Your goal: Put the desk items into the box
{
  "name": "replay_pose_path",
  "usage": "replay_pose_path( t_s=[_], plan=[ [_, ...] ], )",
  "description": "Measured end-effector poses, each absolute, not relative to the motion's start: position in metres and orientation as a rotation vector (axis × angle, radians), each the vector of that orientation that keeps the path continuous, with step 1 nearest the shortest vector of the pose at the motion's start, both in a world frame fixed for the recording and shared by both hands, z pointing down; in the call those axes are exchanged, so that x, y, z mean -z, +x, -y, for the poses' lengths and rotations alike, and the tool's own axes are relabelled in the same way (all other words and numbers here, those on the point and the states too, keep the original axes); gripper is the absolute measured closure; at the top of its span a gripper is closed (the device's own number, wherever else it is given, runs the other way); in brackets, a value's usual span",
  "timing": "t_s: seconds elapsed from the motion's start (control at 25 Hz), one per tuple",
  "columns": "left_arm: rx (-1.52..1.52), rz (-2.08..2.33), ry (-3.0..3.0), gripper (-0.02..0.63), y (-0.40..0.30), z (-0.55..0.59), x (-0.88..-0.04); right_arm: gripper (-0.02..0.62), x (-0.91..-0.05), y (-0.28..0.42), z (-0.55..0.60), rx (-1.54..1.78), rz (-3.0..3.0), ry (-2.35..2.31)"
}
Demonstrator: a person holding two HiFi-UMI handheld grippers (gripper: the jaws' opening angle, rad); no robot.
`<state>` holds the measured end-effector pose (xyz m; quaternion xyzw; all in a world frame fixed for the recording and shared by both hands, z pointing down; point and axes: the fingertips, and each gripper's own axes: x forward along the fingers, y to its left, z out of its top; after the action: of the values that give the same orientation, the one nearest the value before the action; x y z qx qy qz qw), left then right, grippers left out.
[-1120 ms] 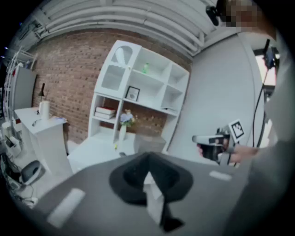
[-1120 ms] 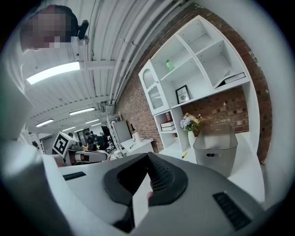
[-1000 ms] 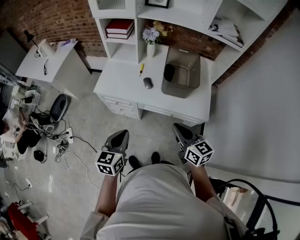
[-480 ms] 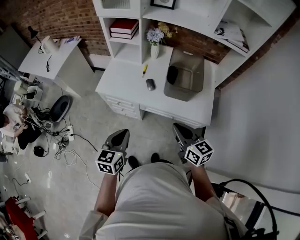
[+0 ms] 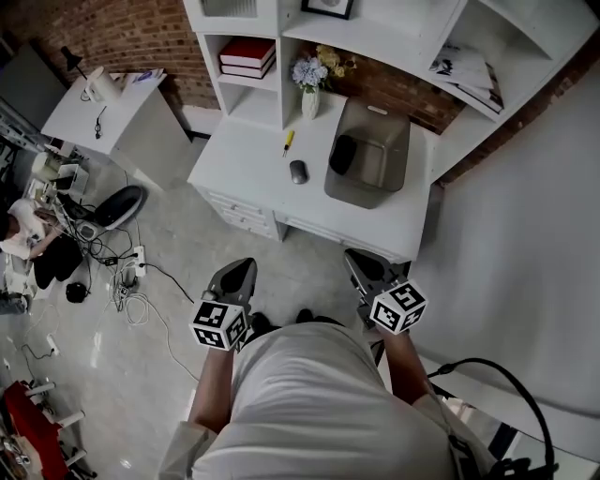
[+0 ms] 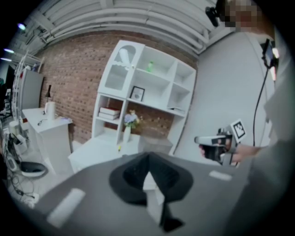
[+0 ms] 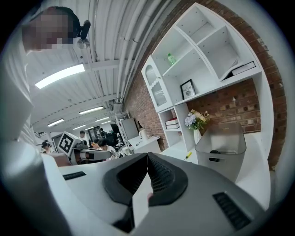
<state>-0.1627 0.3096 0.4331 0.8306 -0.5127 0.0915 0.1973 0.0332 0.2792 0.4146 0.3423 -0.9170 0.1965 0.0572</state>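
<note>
Seen from the head view, a dark rounded object inside the grey box is too small to identify. So is a small yellow-handled tool on the white desk. The top edge cuts off the shelf unit and a framed picture. The person's torso hides most of both shoes. The left gripper view is blurred, and the left gripper covers the box's base.
</note>
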Motion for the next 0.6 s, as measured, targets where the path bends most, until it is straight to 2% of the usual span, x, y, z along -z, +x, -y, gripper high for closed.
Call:
replay_pose_path(
  t_s=[0.6],
  plan=[
    [-0.274,1.454,2.29,0.603,-0.142,-0.292,-0.446,0.594,-0.427,0.053,-0.26,-0.614,2.788,0.966]
  ],
)
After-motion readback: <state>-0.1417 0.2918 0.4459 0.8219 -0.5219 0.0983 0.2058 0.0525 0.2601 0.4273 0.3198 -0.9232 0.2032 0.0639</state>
